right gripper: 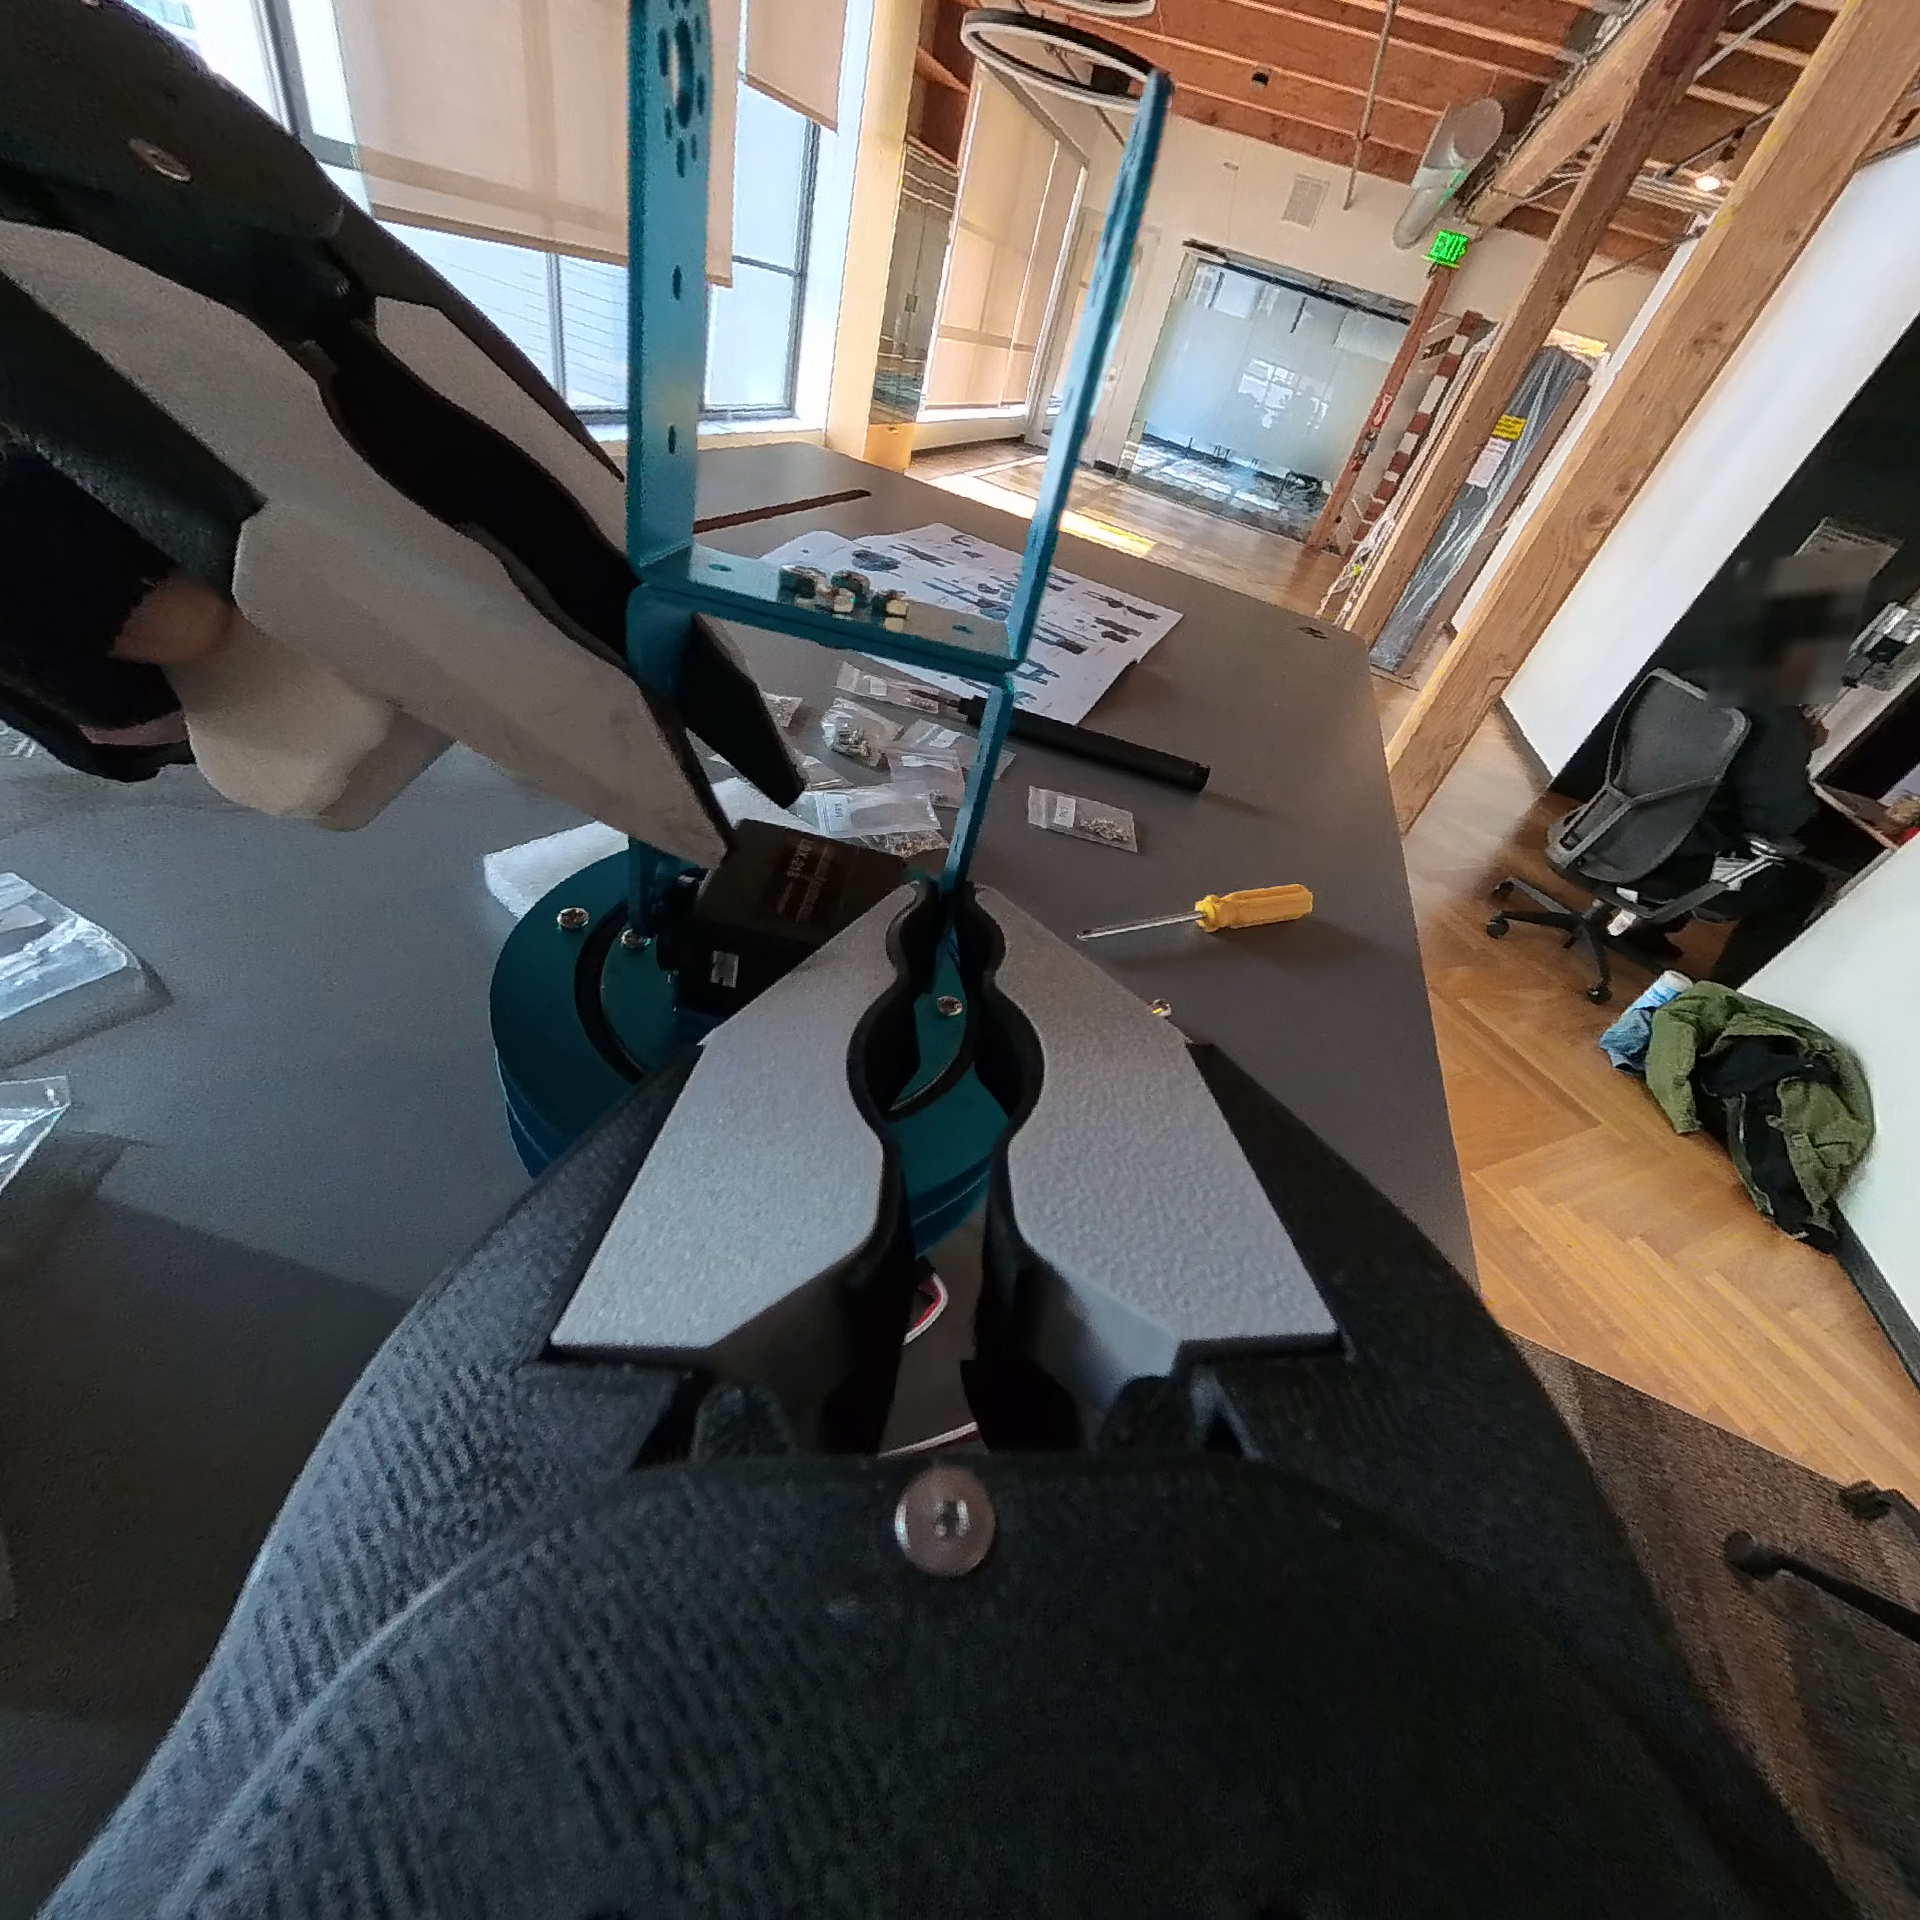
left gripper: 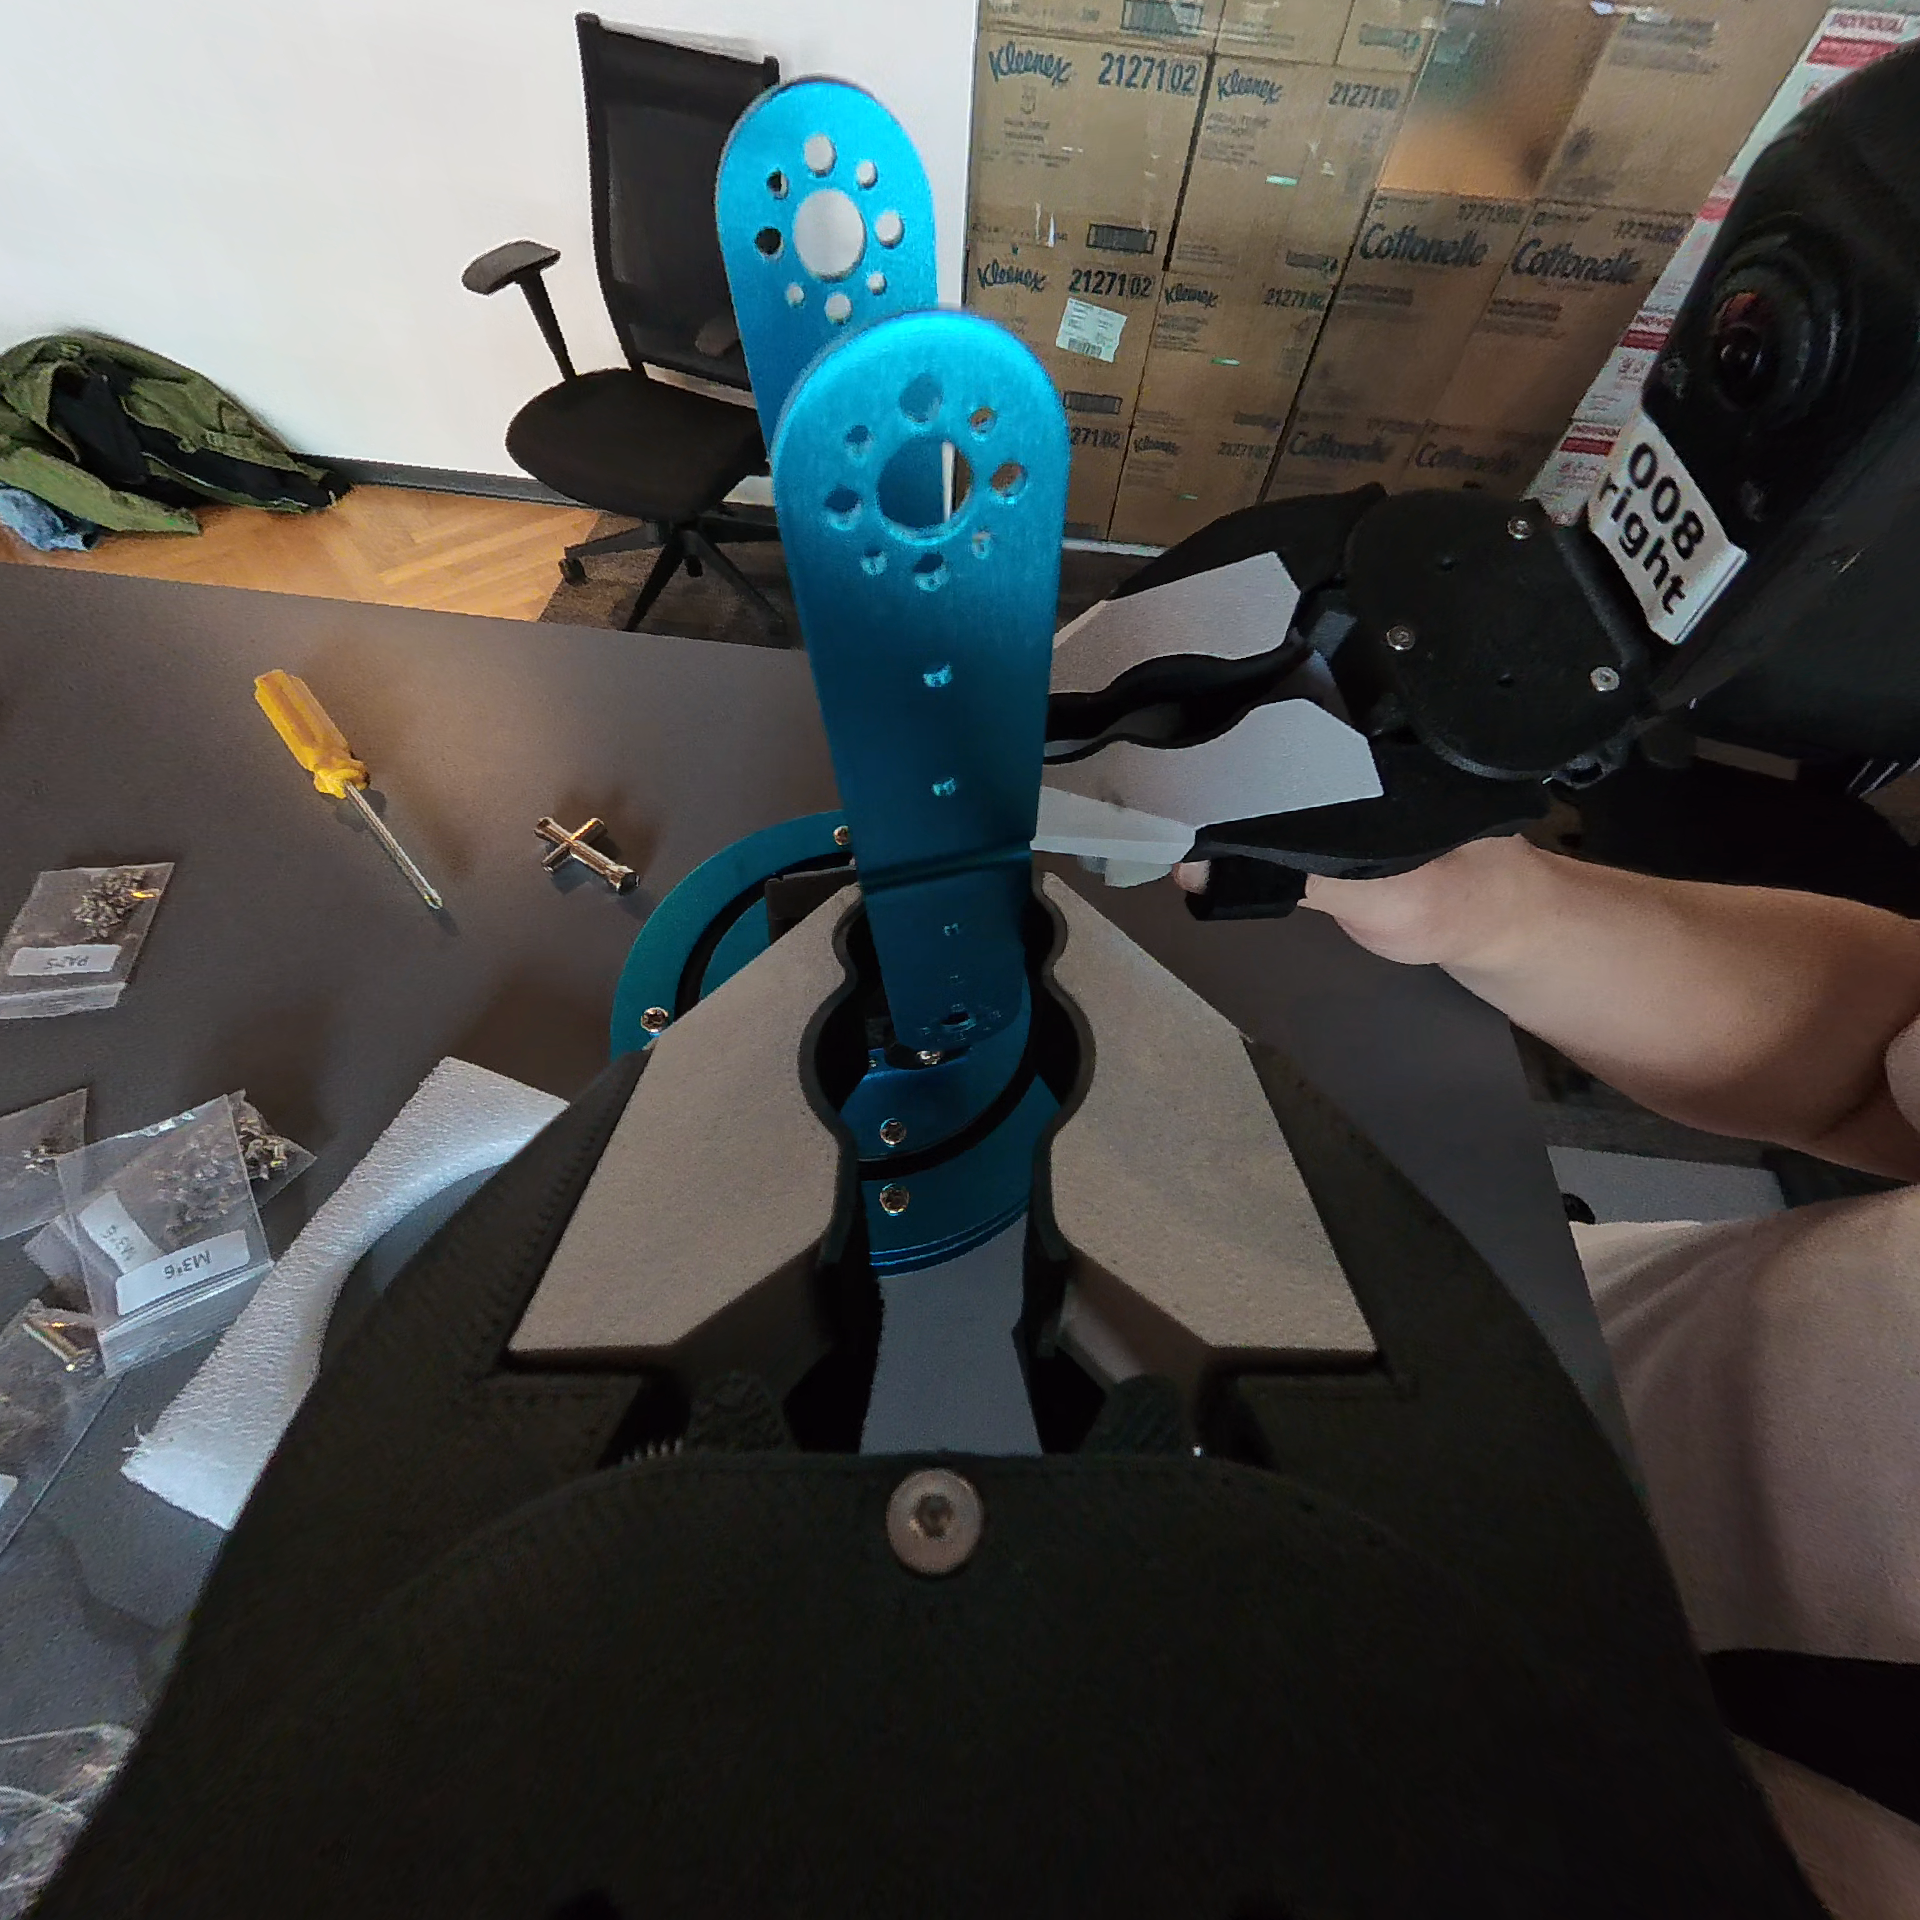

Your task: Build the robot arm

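A blue metal bracket frame (left gripper: 925, 623) with two tall perforated plates stands upright on a round blue base (left gripper: 665, 956) on the dark grey table. My left gripper (left gripper: 951, 914) is shut on the lower part of the near plate. My right gripper (left gripper: 1070, 717) reaches in from the right at the frame. In the right wrist view my right gripper (right gripper: 945, 904) is shut on the thin edge of the frame's right lower leg (right gripper: 977, 779). The left gripper (right gripper: 753, 816) holds the left leg. A black servo (right gripper: 800, 883) sits on the base (right gripper: 551, 997) between the legs.
A yellow screwdriver (left gripper: 312, 738) (right gripper: 1247, 906), a small cross wrench (left gripper: 587, 847), several bags of screws (left gripper: 177, 1226), white foam (left gripper: 343, 1247), a printed sheet (right gripper: 987, 613) and a black tube (right gripper: 1101, 753) lie on the table (left gripper: 208, 675). An office chair (left gripper: 644, 416) and cardboard boxes (left gripper: 1351, 260) stand beyond. The tips of both grippers are at nearly the same place. From either gripper's tips it is about 20 cm to the small cross wrench (left gripper: 587, 847).
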